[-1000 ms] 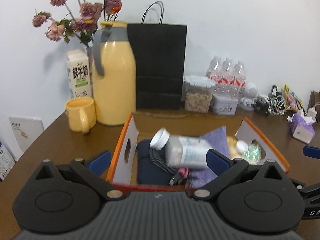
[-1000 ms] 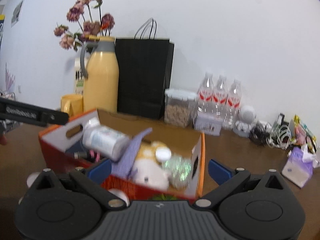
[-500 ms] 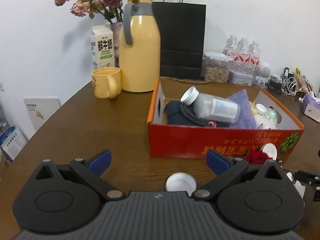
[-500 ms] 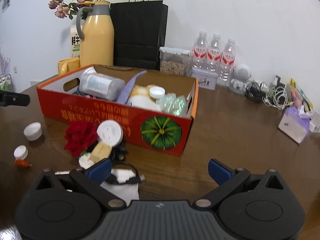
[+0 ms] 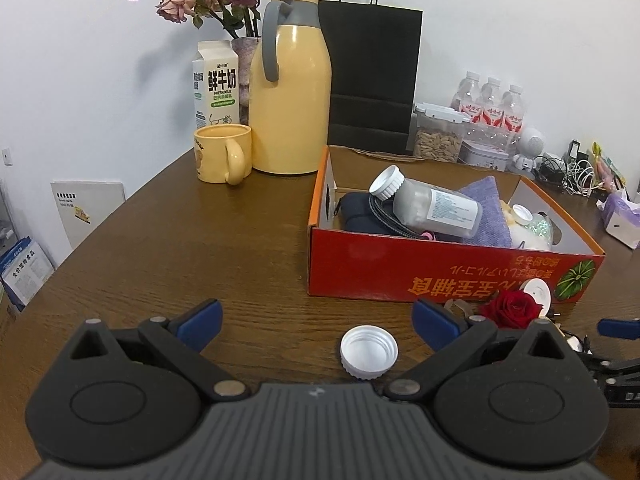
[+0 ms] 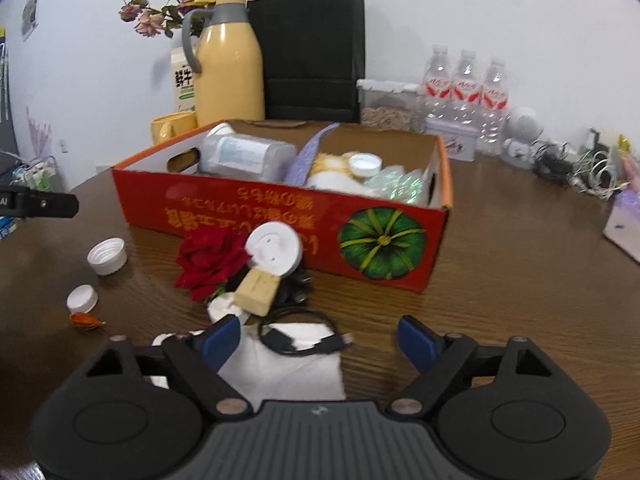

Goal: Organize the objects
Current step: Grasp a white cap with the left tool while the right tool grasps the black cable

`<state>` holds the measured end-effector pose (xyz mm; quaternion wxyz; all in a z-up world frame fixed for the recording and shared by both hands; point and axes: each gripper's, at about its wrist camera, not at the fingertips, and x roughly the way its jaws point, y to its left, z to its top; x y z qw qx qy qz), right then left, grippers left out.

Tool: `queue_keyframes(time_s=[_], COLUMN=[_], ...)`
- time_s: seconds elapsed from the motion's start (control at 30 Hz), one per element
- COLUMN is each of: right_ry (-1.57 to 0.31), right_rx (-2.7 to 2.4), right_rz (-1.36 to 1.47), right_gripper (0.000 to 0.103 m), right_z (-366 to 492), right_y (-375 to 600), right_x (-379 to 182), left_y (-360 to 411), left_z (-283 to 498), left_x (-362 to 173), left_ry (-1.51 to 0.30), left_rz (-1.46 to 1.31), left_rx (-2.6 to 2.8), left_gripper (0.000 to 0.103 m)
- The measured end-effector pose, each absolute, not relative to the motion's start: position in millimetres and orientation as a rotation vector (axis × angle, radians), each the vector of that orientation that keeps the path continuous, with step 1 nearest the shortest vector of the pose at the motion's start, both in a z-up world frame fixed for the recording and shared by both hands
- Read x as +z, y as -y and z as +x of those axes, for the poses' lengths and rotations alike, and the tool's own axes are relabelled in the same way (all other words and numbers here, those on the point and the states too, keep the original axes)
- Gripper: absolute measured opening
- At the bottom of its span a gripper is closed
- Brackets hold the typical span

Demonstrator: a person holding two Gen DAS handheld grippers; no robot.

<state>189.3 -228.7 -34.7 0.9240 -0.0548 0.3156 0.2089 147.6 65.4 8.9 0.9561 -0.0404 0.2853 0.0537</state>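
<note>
Your left gripper (image 5: 316,318) hangs low over the brown wooden surface (image 5: 192,248) with its jaws wide apart and nothing between them; a white screw cap (image 5: 369,353), open side up, lies on the wood just ahead of it, nearer the right-hand finger. Your right gripper (image 6: 320,338) points down at a white tissue (image 6: 288,368) with a black cable (image 6: 304,340) lying on it; its jaws are closing, yet they clamp nothing, the tissue and cable lying on the wood below them. The red cardboard box (image 6: 280,216) stands behind, holding a grey bottle (image 5: 430,204) on its side, a purple cloth (image 5: 488,208) and a dark pouch (image 5: 360,212). Against the box front you see a red rose (image 6: 210,258), a white round disc (image 6: 274,248) and a tan block (image 6: 256,292). To their left lie the screw cap, a smaller white cap (image 6: 82,298) and an orange scrap (image 6: 86,320). A yellow jug (image 5: 290,92), yellow mug (image 5: 222,154) and milk carton (image 5: 216,82) stand beyond.
</note>
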Motion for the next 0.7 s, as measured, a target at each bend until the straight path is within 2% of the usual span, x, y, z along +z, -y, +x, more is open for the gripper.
queue_keyframes(time_s=[0.03,0.1,0.2,0.33,0.7], right_ry=[-0.656,-0.662,-0.661,-0.655,-0.606], right_rx=[0.435,0.458,0.483,0.493,0.463], right_rz=[-0.105,-0.073,-0.051,-0.042,-0.003], right_gripper=[0.07,0.067,0.056,0.049,0.048], right_z=[191,192,192,191,184], right_y=[229,231,233,234,245], right_x=[-36,-38,-39,-39,-35], left_y=[-65,-64,-64,-63,-61], left_z=[148,148,149,150,148], left_x=[8,7,5,3,0], left_ry=[-0.581,-0.586,-0.594,-0.599,-0.612], left_rz=[-0.082,-0.081,-0.083,-0.085,-0.084], left_rx=[0.106,0.104,0.101,0.098,0.105], left_gripper=[0.103,0.103,0.103,0.103,0.103])
